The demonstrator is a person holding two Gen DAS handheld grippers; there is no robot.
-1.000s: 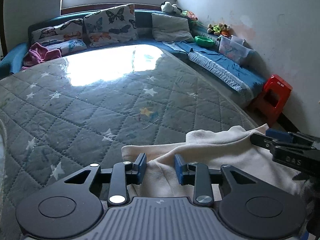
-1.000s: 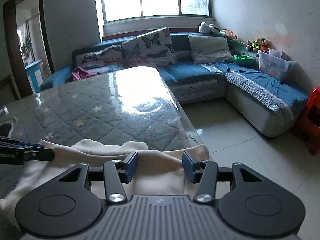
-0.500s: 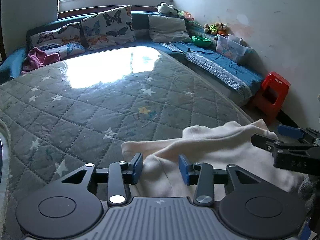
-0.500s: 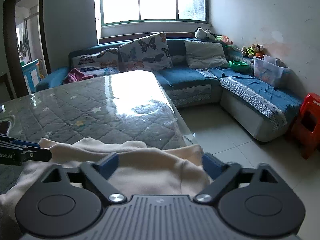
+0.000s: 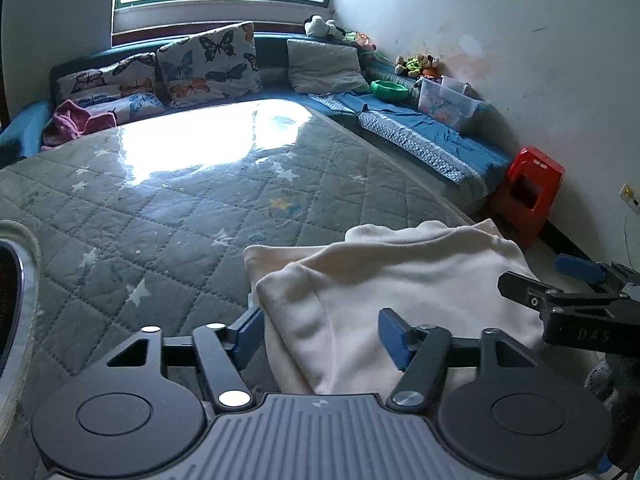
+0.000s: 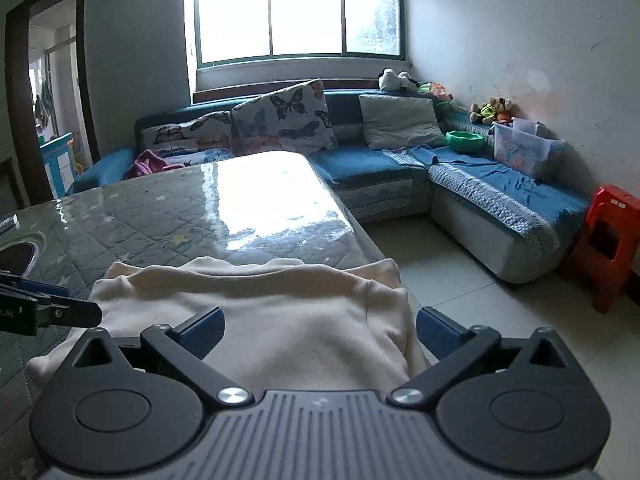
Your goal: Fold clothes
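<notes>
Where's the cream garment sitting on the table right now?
The cream garment lies folded at the near right corner of the quilted table, in front of both open grippers in both wrist views, its right edge at the table's edge beside the tiled floor.

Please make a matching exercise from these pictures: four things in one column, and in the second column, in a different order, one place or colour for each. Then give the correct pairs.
Things:
1. cream garment
2. stool
3. green bowl
4. pink cloth

Places or colours:
A. red, on the floor by the wall
B. on the sofa near the clear plastic box
C. on the near corner of the quilted table
D. beside the butterfly cushions

Pairs: 1-C, 2-A, 3-B, 4-D
</notes>
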